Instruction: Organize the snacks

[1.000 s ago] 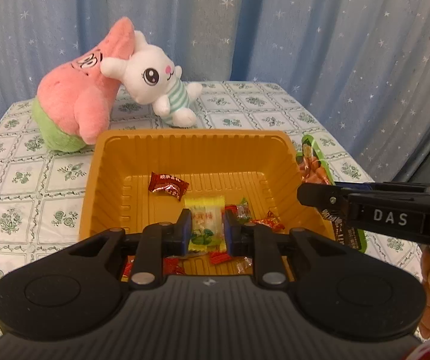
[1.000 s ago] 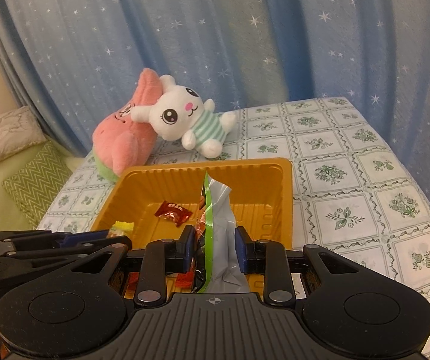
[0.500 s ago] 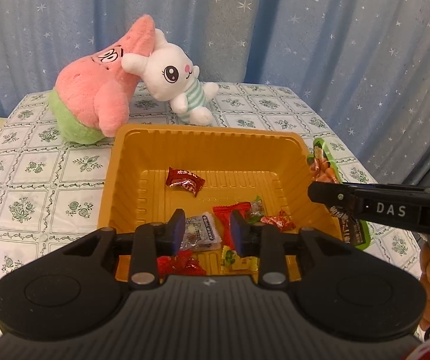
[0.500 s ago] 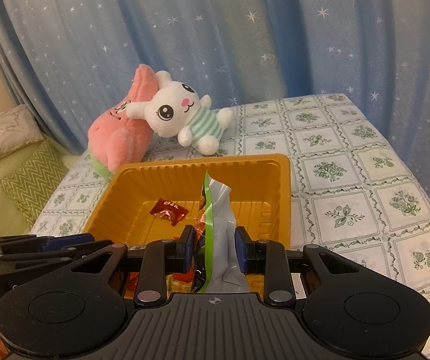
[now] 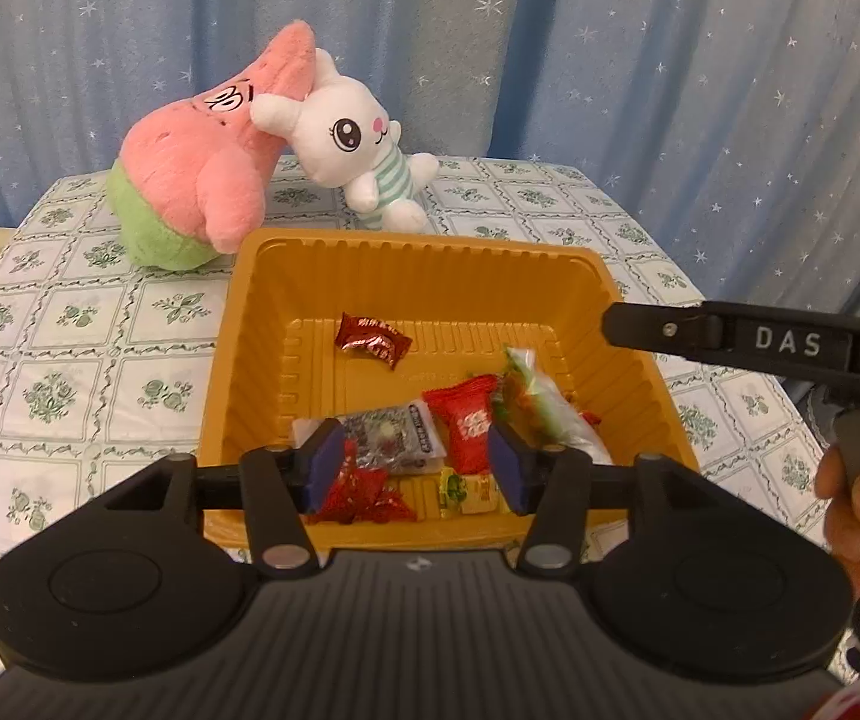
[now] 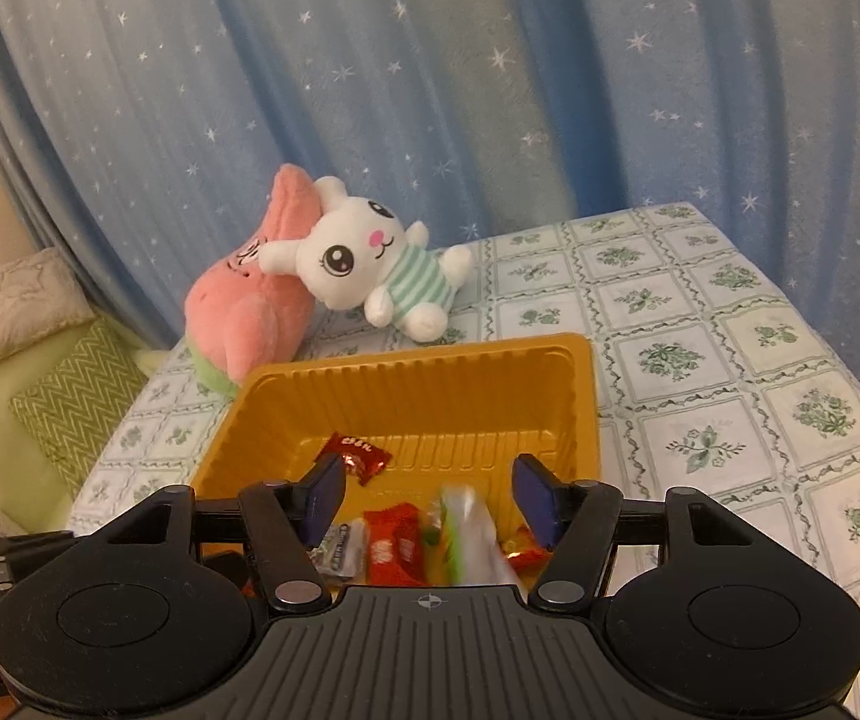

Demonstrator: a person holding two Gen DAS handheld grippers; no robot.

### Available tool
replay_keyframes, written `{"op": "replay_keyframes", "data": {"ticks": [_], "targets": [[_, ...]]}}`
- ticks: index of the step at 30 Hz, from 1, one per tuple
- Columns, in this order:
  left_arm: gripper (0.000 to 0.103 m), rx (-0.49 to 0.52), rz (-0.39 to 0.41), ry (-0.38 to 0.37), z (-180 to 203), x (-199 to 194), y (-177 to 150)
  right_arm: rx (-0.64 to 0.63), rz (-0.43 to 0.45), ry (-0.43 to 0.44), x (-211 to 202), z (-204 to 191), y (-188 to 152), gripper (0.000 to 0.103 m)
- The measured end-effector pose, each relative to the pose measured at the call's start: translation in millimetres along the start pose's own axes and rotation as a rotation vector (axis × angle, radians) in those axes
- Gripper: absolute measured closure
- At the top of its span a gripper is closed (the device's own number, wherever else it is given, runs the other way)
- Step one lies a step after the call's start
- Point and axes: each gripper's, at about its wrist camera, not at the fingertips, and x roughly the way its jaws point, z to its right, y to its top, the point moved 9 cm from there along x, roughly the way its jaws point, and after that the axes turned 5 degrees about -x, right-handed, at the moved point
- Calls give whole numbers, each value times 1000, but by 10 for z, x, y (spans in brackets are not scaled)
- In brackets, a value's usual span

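An orange plastic tray [image 5: 262,324] [image 6: 466,372] on the patterned tablecloth holds several wrapped snacks. My left gripper [image 5: 415,462] hovers over the tray's near end, its jaws opening with nothing pressed between the pads; a red packet [image 5: 466,420] and a grey packet [image 5: 394,435] lie below it. My right gripper [image 6: 430,501] is above the tray too, jaws opening. A green-and-silver snack bag [image 6: 466,531] [image 5: 535,399], blurred, is loose between its pads and drops into the tray. A dark red candy [image 5: 373,339] [image 6: 358,456] lies further back.
A pink star plush [image 5: 202,180] [image 6: 250,312] and a white bunny plush [image 5: 364,156] [image 6: 370,264] lean together behind the tray. Blue starry curtains hang behind the table. A person's hand [image 5: 850,504] grips the right tool's handle. Cushions [image 6: 22,300] lie off the table's left.
Both grippers spread their jaws. The left let go of a yellow-green candy, which now lies in the tray. The right released the green-and-silver bag, which is falling into the tray.
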Motion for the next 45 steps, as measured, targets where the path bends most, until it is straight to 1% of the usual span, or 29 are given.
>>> {"op": "replay_keyframes", "data": {"ticks": [2,6,8,9,12,13,14,15,17,19,20,21,23,24,28,33,35,39,45], "targets": [[48,-4,-1,4,-12,-23,-34,5,1,-8,-41,36,-34,41],[45,4,-1,19,-10,-114,-114,26,-8,-25,-167,118,-147,41],[37,2,8,26,-5,-183,-156,24,-16,-31,-247,133,-220,41],[35,0,14,32,-2,-220,-175,21,-20,-34,-288,136,-258,41],[25,-7,30,39,11,-343,-235,29,-31,-44,-420,150,-366,41],[19,-13,41,37,18,-396,-247,31,-36,-49,-469,154,-401,41],[14,-16,51,35,26,-451,-260,32,-43,-56,-518,152,-429,41],[13,-18,59,36,34,-504,-274,36,-45,-63,-577,148,-454,41],[7,-30,68,31,55,-606,-302,50,-45,-68,-704,129,-491,41],[4,-46,71,23,72,-716,-348,58,-48,-71,-836,98,-540,41],[2,-57,70,18,77,-767,-381,52,-50,-78,-900,81,-564,38],[1,-67,65,12,82,-819,-421,42,-50,-89,-966,61,-588,33],[0,-77,65,18,92,-925,-503,15,-52,-109,-1092,12,-651,25],[0,-77,64,19,97,-978,-551,7,-53,-115,-1150,-9,-687,23],[0,-103,77,36,85,-1222,-749,-16,-63,-135,-1411,-77,-872,22],[0,-108,97,59,101,-1568,-955,-57,-62,-175,-1750,-192,-1083,22],[0,-105,105,62,119,-1719,-1027,-56,-62,-172,-1870,-246,-1152,22],[0,-103,105,90,137,-1972,-1168,-73,-53,-166,-2103,-384,-1245,22],[0,-121,91,106,152,-2246,-1389,-77,-64,-145,-2377,-564,-1408,22]]}}
